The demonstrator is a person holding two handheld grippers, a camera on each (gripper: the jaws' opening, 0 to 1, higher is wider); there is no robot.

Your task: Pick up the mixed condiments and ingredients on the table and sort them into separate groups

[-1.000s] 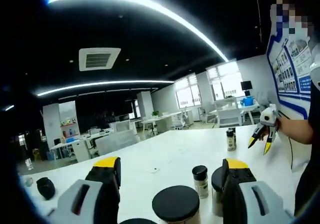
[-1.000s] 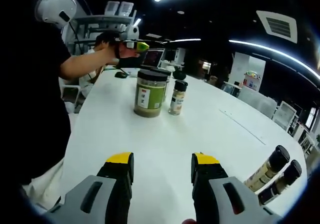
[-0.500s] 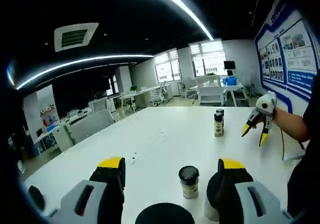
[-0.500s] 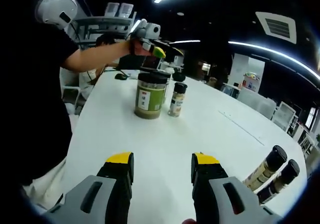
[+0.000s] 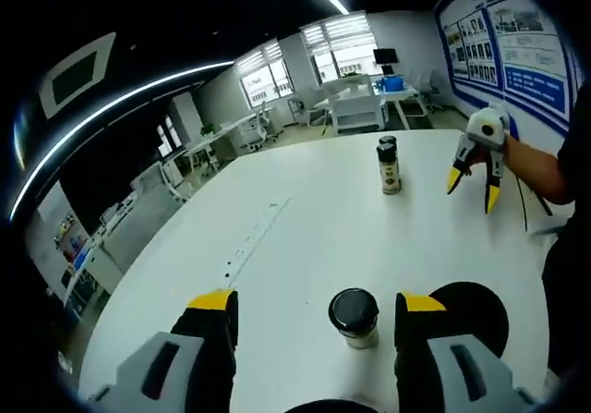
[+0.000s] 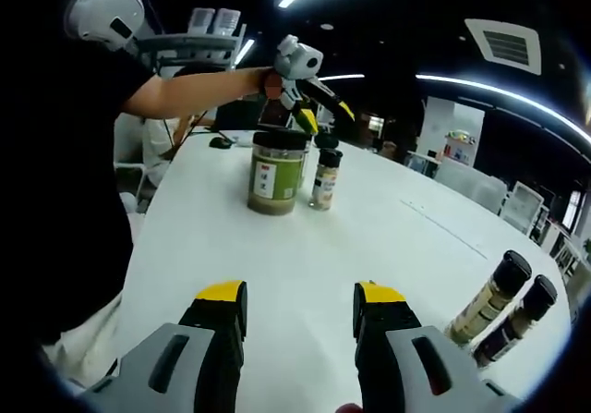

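Two spice bottles (image 6: 503,309) stand beside right hand-held gripper (image 6: 300,309), jaws apart

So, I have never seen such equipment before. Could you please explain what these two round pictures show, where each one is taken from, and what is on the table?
A person holds a hand-held gripper in each hand, each with two yellow-tipped jaws and a fisheye camera looking along them. The grey-and-yellow shapes at the bottom of each picture are that camera's own jaws.

The left gripper view looks down at a white table. The left gripper is open above a small spice shaker with a black lid, gripping nothing. Farther off stand two small spice bottles, and the other gripper appears at the right.

In the right gripper view, the right gripper is open and empty, low over the table. The left gripper shows there hovering above a large jar of greenish powder and the shaker. The two slim bottles stand at the lower right.
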